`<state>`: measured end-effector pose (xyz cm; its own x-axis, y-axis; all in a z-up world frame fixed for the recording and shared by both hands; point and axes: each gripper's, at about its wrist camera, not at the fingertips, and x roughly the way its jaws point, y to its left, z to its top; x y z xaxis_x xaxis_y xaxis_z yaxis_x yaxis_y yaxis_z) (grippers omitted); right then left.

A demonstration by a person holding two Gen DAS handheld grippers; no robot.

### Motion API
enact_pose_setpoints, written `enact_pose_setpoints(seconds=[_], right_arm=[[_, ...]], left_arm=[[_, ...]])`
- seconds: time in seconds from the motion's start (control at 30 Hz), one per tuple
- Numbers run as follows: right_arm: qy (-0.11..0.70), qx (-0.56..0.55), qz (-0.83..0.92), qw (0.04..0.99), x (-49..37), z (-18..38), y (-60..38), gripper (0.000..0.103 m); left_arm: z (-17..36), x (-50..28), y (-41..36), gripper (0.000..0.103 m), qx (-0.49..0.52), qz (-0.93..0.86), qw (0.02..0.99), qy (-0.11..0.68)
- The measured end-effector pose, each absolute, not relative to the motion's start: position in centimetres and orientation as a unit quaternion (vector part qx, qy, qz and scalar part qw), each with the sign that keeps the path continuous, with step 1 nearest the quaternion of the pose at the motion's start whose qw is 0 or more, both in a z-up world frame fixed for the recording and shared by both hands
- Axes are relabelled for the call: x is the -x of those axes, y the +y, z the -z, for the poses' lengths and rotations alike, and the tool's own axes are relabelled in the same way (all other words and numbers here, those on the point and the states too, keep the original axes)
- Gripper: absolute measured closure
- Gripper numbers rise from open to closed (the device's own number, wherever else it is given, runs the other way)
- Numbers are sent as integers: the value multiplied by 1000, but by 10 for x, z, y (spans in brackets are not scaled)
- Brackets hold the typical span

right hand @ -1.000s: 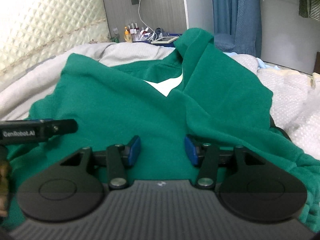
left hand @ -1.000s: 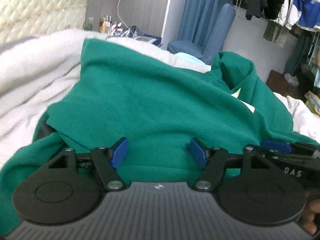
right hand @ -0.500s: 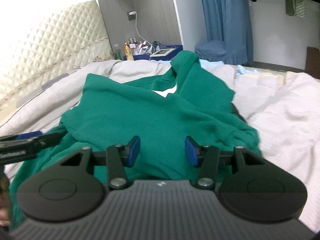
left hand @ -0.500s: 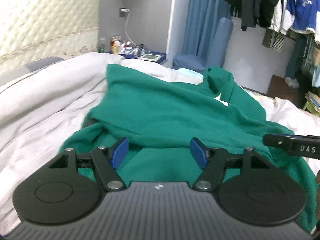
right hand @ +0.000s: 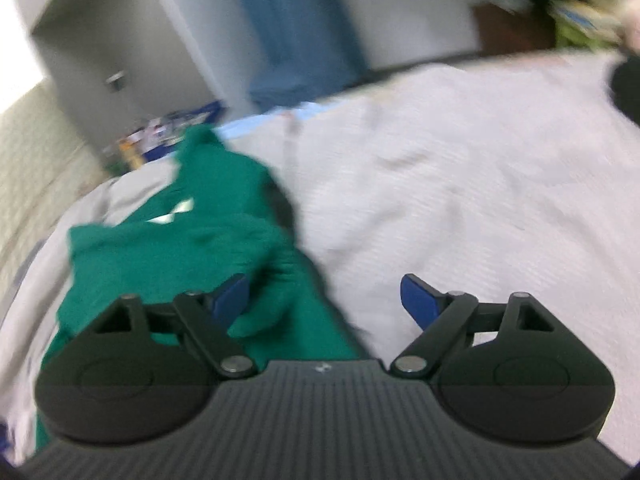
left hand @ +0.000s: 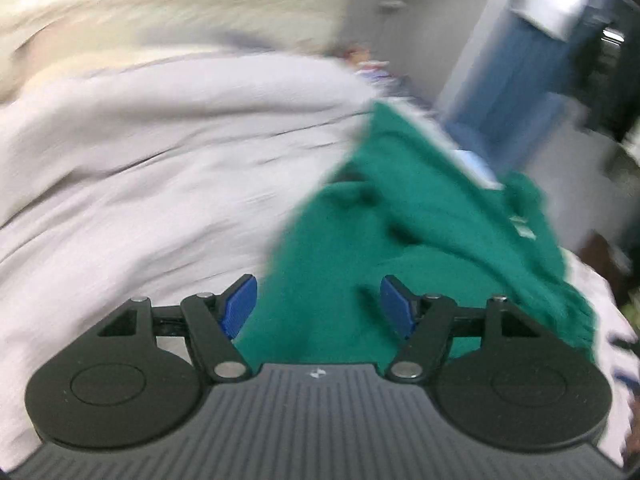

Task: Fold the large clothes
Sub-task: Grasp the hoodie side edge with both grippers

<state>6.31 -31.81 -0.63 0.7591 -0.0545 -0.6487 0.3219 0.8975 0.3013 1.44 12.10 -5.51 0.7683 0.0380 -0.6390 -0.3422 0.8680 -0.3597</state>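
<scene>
A large green garment (left hand: 408,236) lies crumpled on the pale bed cover (left hand: 152,152), with a white label showing near its collar. Both views are blurred by motion. My left gripper (left hand: 318,304) hovers open over the garment's left edge; the cloth lies below, not between the blue pads. In the right wrist view the garment (right hand: 180,248) sits at the left, and my right gripper (right hand: 326,300) is over its right edge. Its jaws are opening wide, with nothing pinched between them.
A quilted cream headboard (left hand: 160,4) stands behind the bed. A blue curtain (right hand: 292,36) and grey wall panels are at the back, with a cluttered bedside table (right hand: 168,136). The white bed cover (right hand: 460,200) spreads to the right of the garment.
Both grippers have pulled back and apart, rolling as they went: the left now sees the garment's left edge, the right its right edge. The right jaws have spread wider.
</scene>
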Motion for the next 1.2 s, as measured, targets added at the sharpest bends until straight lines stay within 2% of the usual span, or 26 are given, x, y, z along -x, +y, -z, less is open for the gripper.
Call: enact_pose_setpoints(seconds=[0.17, 0.33, 0.53, 0.7, 0.87, 1.0, 1.1, 1.13, 1.17, 1.2], right_arm=[[390, -251, 147, 874, -69, 37, -341, 18], [420, -268, 139, 856, -74, 57, -340, 17], [436, -366, 60, 820, -67, 69, -339, 15], [423, -418, -14, 804, -61, 63, -332, 15], [437, -399, -74, 802, -54, 61, -312, 16], [463, -341, -41, 817, -58, 68, -297, 19], [475, -285, -28, 832, -54, 68, -280, 26], [478, -270, -29, 835, -56, 67, -275, 38], [481, -260, -30, 837, -56, 66, -270, 45], [482, -256, -26, 837, -55, 64, -267, 58]], left_arm=[[79, -11, 160, 30, 329, -137, 867, 348], [103, -27, 162, 29, 362, -119, 837, 393], [116, -32, 161, 29, 404, -64, 812, 416], [111, -18, 150, 25, 445, 2, 804, 395], [113, -16, 138, 24, 417, -8, 801, 430], [113, -22, 122, 25, 362, -19, 808, 464], [111, -22, 116, 26, 349, -14, 812, 468], [111, -20, 116, 28, 352, -8, 810, 469], [110, -18, 116, 40, 360, 2, 806, 470], [109, -15, 118, 56, 371, 7, 802, 468]])
